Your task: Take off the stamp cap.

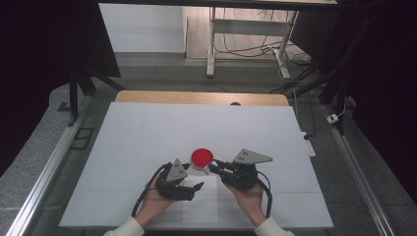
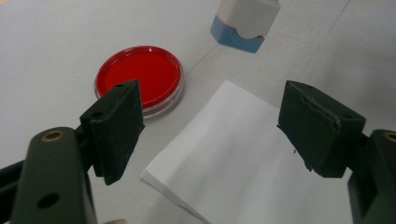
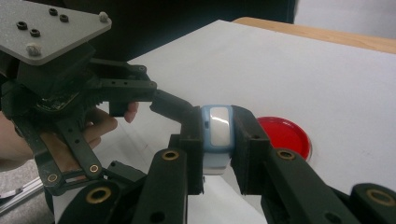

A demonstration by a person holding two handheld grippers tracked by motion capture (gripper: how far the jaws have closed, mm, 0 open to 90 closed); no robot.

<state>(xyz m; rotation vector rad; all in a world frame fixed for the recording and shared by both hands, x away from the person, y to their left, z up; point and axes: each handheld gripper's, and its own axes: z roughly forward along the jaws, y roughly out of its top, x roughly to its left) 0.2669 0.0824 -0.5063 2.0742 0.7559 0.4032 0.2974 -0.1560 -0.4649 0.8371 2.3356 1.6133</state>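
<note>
My right gripper (image 3: 218, 128) is shut on a small white and light-blue stamp (image 3: 217, 135), held just above the table. A round red ink pad (image 3: 283, 134) lies on the table right behind it. In the high view the right gripper (image 1: 212, 168) points left, its tips beside the ink pad (image 1: 202, 157). My left gripper (image 2: 217, 130) stands open with nothing between its fingers, hovering over a white sheet of paper (image 2: 233, 163). From there the ink pad (image 2: 139, 77) lies ahead on the left and the stamp (image 2: 245, 25) farther off. The left gripper (image 1: 193, 188) sits at the paper's (image 1: 201, 201) left edge.
The white tabletop (image 1: 147, 132) stretches wide to the back and both sides, with a wooden strip (image 1: 196, 97) at its far edge. Metal rails (image 1: 49, 162) run along both sides, and a desk frame with cables (image 1: 246, 44) stands beyond.
</note>
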